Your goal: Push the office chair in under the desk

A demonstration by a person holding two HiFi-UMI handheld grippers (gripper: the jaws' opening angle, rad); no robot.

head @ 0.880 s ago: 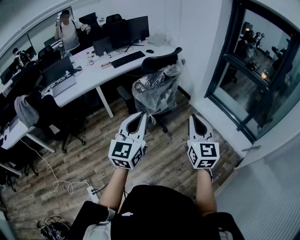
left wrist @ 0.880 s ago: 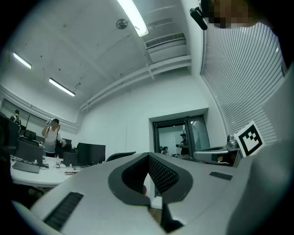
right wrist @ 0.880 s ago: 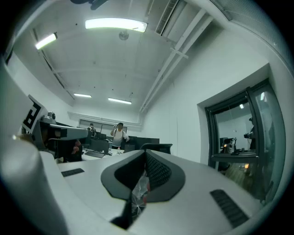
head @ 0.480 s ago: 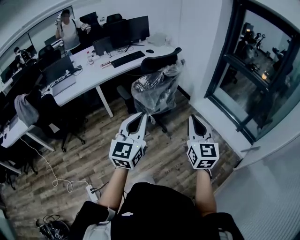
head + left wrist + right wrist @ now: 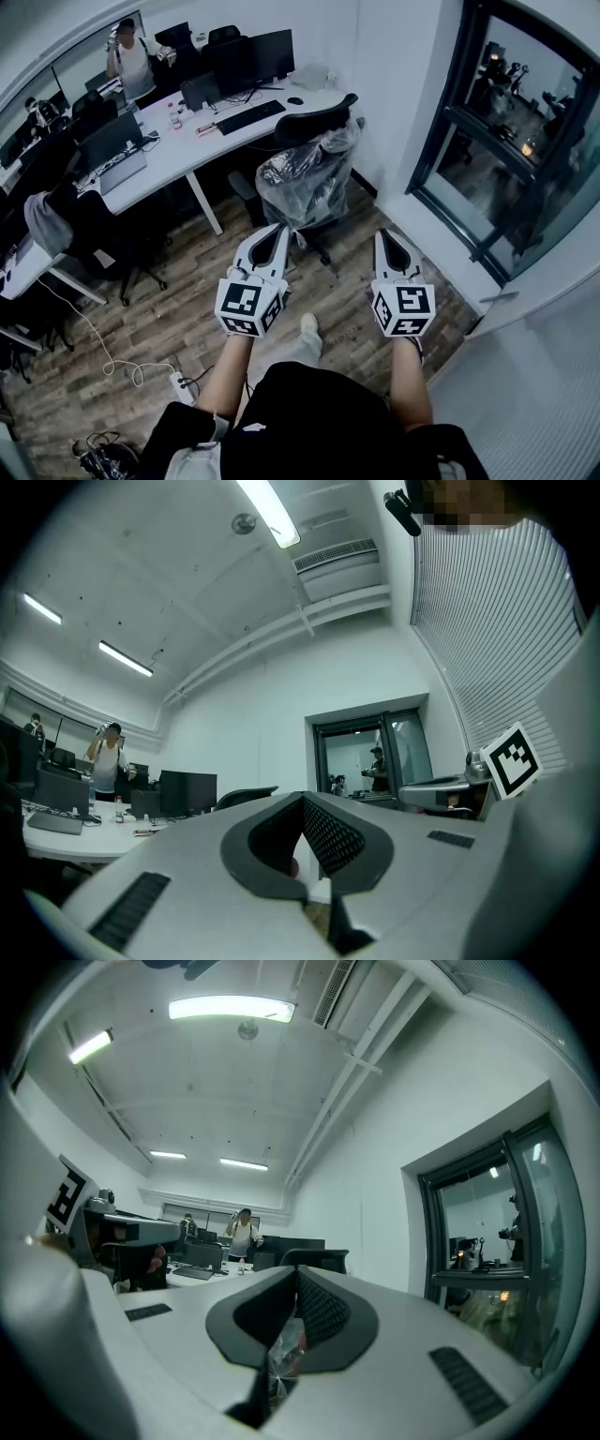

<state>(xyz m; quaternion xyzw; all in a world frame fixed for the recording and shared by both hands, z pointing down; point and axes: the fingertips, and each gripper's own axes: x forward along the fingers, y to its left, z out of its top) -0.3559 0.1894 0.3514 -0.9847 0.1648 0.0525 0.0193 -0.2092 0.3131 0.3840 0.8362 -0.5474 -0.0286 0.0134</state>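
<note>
The black office chair (image 5: 305,178), its back wrapped in clear plastic, stands pulled out from the white desk (image 5: 178,155), with its headrest (image 5: 319,114) near the desk's corner. My left gripper (image 5: 280,229) is shut and empty, its tip a short way from the chair's back on the near side. My right gripper (image 5: 385,234) is also shut and empty, to the right of the chair and apart from it. The left gripper view shows the headrest (image 5: 246,797) beyond the closed jaws. In the right gripper view the headrest (image 5: 317,1258) and some plastic (image 5: 281,1346) show.
Monitors (image 5: 251,56), a keyboard (image 5: 251,116) and a laptop sit on the desk. Another chair with a grey jacket (image 5: 47,220) stands at left. A power strip and cables (image 5: 181,384) lie on the wooden floor. A glass door (image 5: 497,159) is at right. A person (image 5: 131,61) stands far back.
A foot has stepped forward between the grippers, and the view has moved slightly toward the chair. Both grippers stay shut and hold their places in the view.
</note>
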